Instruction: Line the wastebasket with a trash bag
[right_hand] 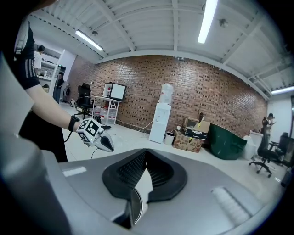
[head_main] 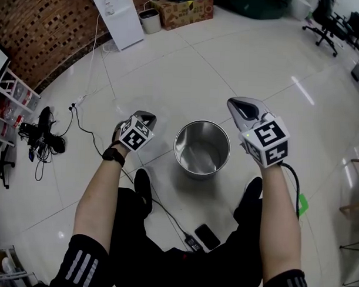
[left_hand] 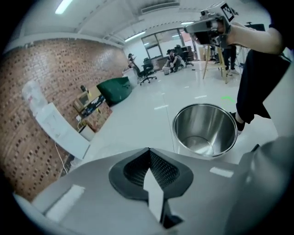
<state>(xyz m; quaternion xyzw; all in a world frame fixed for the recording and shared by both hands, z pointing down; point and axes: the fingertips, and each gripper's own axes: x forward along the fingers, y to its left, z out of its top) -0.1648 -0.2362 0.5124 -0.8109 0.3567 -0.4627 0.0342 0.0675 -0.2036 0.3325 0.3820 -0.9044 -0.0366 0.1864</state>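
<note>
**Head view:** The steel wastebasket (head_main: 185, 140) stands upright and unlined on the tiled floor, just ahead of the person's shoes. The left gripper (head_main: 147, 116) hangs to the left of the wastebasket, and the right gripper (head_main: 239, 104) hangs above its right rim. I cannot make out a trash bag anywhere.

**Left gripper view:** The jaws are pressed together with nothing plainly between them. The wastebasket sits beyond them and to the right, its bare inside showing.

**Right gripper view:** These jaws are also closed. I cannot tell whether a thin clear film is pinched in them. The wastebasket is out of this view.

**Handling:** A bag would likely be light, limp and slippery. It is best pinched at the hem of its mouth with both grippers and then spread over the rim. The wastebasket looks stiff and smooth, and it could slide on the glossy floor if tugged.
</note>
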